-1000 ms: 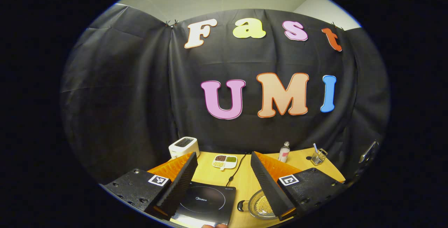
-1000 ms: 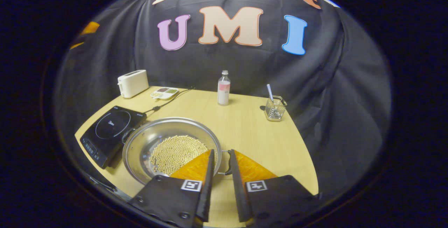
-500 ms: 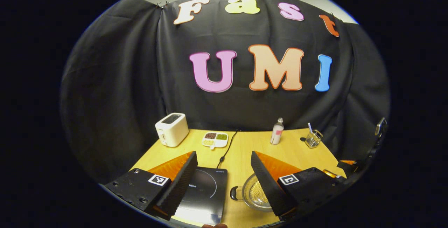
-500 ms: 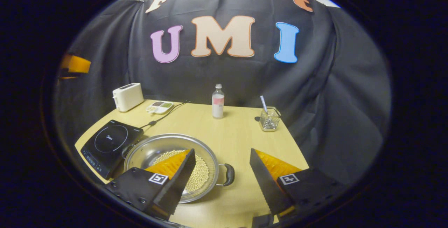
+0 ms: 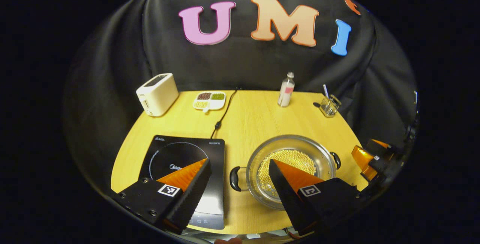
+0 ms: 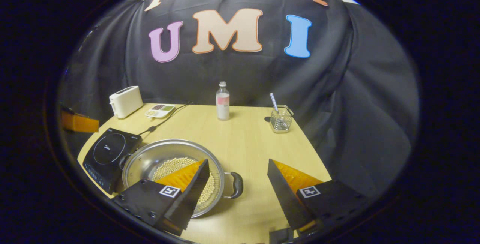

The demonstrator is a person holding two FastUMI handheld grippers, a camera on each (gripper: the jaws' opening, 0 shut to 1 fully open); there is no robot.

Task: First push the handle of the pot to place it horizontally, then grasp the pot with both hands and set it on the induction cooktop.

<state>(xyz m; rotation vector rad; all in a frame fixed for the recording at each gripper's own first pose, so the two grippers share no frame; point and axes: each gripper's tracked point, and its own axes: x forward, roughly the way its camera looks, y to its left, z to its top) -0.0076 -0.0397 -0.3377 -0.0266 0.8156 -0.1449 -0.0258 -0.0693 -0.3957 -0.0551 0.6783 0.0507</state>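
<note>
A steel pot (image 5: 288, 141) with pale beans in it stands on the wooden table (image 5: 255, 120), just right of the black induction cooktop (image 5: 176, 156). Its two black handles point left (image 5: 234, 178) and right (image 5: 336, 159). My left gripper (image 5: 240, 169) hangs open above the pot's left handle and the cooktop's right edge. In the right gripper view, the pot (image 6: 157, 154) lies at lower left, and its near handle (image 6: 236, 184) sits between the open fingers of my right gripper (image 6: 238, 169), touching neither. The cooktop (image 6: 108, 150) is to the pot's left.
A white toaster (image 5: 157, 94), a divided dish of beans (image 5: 209, 100) and the cooktop's cord (image 5: 221, 118) are at the back left. A bottle (image 5: 286, 89) and a glass cup with a straw (image 5: 329, 105) stand at the back right.
The left gripper view tipped down, so the cooktop and pot come into full sight. The right gripper went from nearly shut at the pot handle to open, and backed off a little.
</note>
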